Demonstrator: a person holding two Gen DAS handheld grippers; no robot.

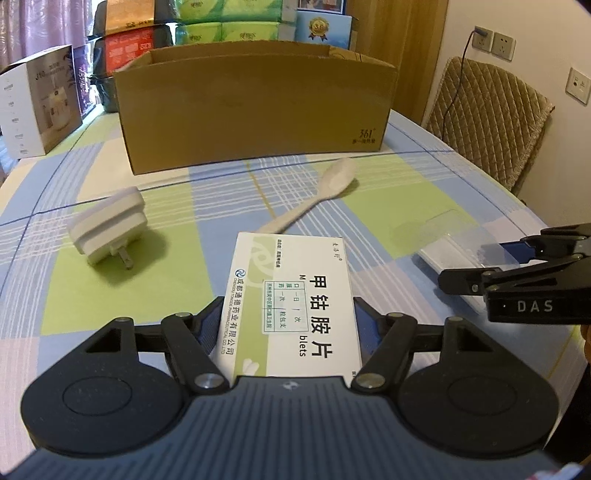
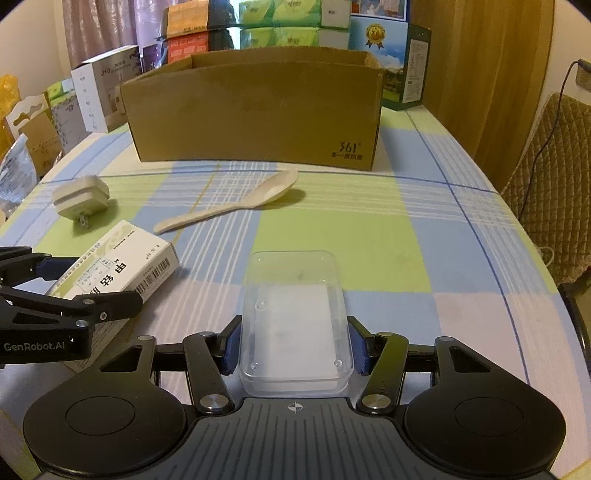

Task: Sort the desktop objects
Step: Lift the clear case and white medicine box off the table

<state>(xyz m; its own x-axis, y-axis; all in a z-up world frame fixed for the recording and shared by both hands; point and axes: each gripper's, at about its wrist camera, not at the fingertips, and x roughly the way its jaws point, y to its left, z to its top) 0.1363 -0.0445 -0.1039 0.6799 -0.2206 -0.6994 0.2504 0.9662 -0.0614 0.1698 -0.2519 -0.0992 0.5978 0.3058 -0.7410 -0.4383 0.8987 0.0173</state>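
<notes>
Both grippers sit low over the checked tablecloth (image 2: 369, 236), each with something between its fingers. Up front in the left wrist view, the left gripper (image 1: 290, 317) has its blue pads against the two long sides of a white and green medicine box (image 1: 291, 306), pinching it near its close end; the box lies flat on the cloth with its printed face up. From the right wrist view, the right gripper (image 2: 294, 345) clamps a clear plastic case (image 2: 293, 317) the same way, pads pressed to both its side walls, the case resting on the cloth and pointing away from the camera. The two held things lie side by side, close but apart, the medicine box to the left of the case.

Beyond them a white plastic spoon (image 2: 229, 206) lies on the cloth, its handle end just beyond the far edge of the medicine box and its bowl toward an open cardboard box (image 2: 255, 110). That box stands across the far side of the table, its tall front wall facing both grippers. A white plug adapter (image 1: 109, 229) lies on its side to the left, prongs toward the camera, well apart from the spoon. Behind and left of the cardboard box stand stacked retail boxes and tissue packs (image 1: 229, 22). A quilted chair back (image 1: 487, 122) stands off the table's right edge
</notes>
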